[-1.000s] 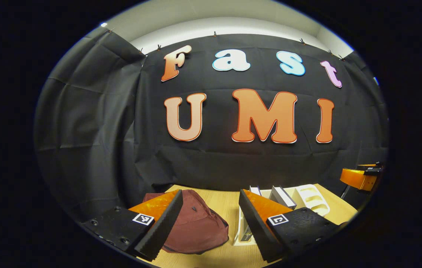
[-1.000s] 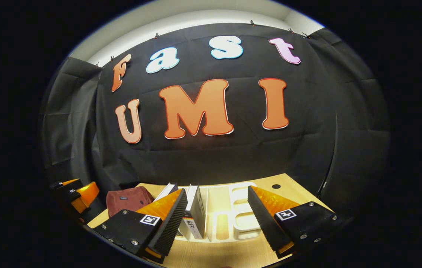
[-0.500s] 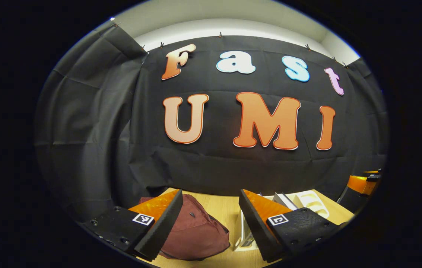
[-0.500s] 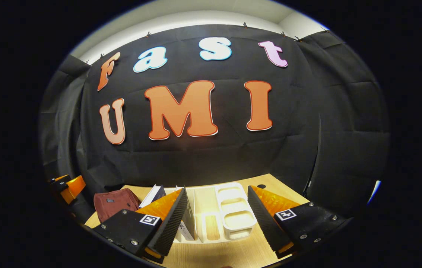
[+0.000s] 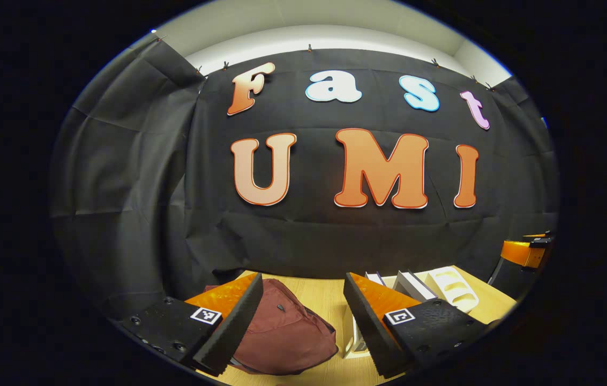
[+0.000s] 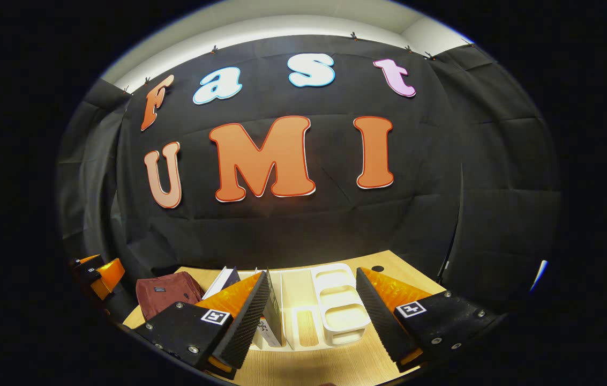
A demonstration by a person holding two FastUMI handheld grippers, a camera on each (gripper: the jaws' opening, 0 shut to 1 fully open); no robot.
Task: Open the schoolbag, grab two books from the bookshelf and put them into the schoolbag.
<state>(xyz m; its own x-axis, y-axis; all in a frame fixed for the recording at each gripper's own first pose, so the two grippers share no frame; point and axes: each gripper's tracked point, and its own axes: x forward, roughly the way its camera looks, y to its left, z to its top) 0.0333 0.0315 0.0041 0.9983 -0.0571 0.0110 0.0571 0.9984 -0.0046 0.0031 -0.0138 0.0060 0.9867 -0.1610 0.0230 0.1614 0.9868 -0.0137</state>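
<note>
The task looks to be at its very beginning. The schoolbag [image 5: 282, 335], a dark red one, lies on the wooden counter [image 5: 330, 297] and, as far as I can see, it is closed; no opening shows in its cloth. In the left gripper view the left tongs [image 5: 303, 321] hang above it with the fingers wide apart and nothing between them, the bag being low at about 6 o'clock, partly behind the finger on that side.

The bookshelf [image 6: 303, 321], a white rack with dividers, stands on the counter just beside the bag, toward 3 o'clock from it in the left gripper view. The books [image 6: 271, 321] stand upright in its slots, one leaning a little; I count two or perhaps three, and none is taken out. In the right gripper view the right tongs [image 6: 308, 316] hover in front of this rack, also spread apart and empty, with the rack seen between the fingers at 6 o'clock.

So I judge that nothing is done yet: the bag must be opened first, then both books must be lifted out and placed in it.
</note>
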